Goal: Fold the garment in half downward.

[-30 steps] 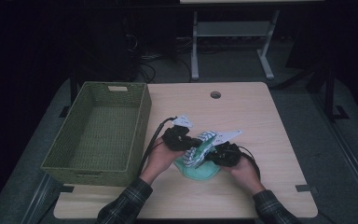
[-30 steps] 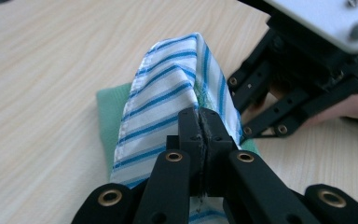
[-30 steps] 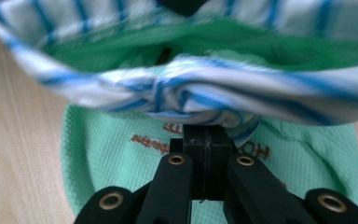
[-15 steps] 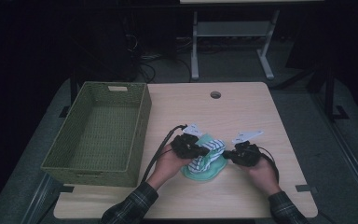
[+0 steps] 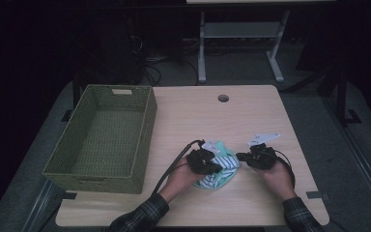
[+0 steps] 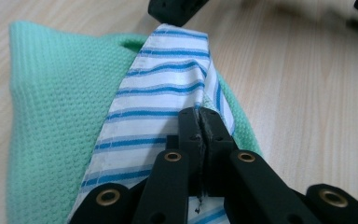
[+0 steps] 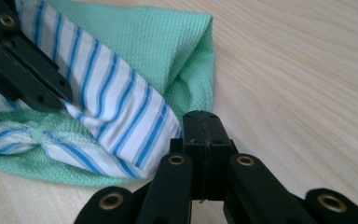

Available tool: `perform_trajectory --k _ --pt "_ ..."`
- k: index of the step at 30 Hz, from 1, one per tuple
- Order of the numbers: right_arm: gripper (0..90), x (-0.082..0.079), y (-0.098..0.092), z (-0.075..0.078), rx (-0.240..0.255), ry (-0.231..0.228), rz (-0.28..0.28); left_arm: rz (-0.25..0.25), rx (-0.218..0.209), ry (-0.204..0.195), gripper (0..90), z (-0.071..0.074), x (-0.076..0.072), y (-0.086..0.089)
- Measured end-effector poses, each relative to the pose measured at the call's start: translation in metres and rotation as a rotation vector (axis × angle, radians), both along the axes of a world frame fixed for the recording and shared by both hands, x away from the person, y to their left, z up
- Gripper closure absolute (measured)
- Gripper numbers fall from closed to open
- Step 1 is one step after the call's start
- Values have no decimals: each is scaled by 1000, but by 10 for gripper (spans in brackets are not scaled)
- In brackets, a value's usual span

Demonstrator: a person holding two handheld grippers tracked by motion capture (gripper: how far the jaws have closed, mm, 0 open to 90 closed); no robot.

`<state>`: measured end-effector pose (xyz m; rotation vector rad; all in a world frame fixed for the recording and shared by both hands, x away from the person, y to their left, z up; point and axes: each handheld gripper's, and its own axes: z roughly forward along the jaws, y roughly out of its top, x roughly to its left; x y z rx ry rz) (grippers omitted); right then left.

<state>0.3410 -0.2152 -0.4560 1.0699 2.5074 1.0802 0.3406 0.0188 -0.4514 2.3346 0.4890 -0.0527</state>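
Note:
A mint-green cloth with a blue-striped white side (image 5: 221,175) lies crumpled near the table's front edge. My left gripper (image 5: 218,167) sits over it, jaws shut on a raised fold of the striped side (image 6: 168,88), as the left gripper view (image 6: 200,113) shows. My right gripper (image 5: 239,156) rests just right of the cloth, pointing at it. In the right gripper view its jaws (image 7: 205,117) are shut with nothing between them, beside the cloth's striped corner (image 7: 121,112). The left gripper (image 7: 65,97) shows there too, on the cloth.
A woven green basket (image 5: 147,128) stands with nothing in it at the table's left. The wooden table (image 5: 198,116) has a cable hole (image 5: 223,98) near its far edge. A metal stand (image 5: 241,34) is on the floor behind.
Both hands have shifted right. The left gripper came down onto the cloth. The right gripper drew off to the cloth's right side, and the cloth now lies flatter.

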Motion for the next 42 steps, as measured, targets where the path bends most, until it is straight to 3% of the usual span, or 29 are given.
perform_trajectory --k 8,11,17,24,29,31,37,42 --pt "897 -1 -1 7 19 -16 18 13 -45 -10 711 17 -2 8" --pt "898 -4 0 12 35 -29 23 15 -70 -8 752 26 -6 14" --pt "897 -11 10 17 43 -36 70 -9 -54 0 893 28 -21 21" --pt "898 -10 18 10 16 -16 97 -21 8 30 894 10 -32 21" --pt "898 -7 20 -1 -42 11 100 -42 70 34 894 -1 -37 18" --pt "898 -6 20 -4 -48 31 103 -43 68 35 894 -2 -38 19" --pt "898 -5 20 -5 -60 31 111 -41 66 24 869 1 -39 21" --pt "898 -6 16 5 -21 9 97 -12 19 12 864 16 -36 32"
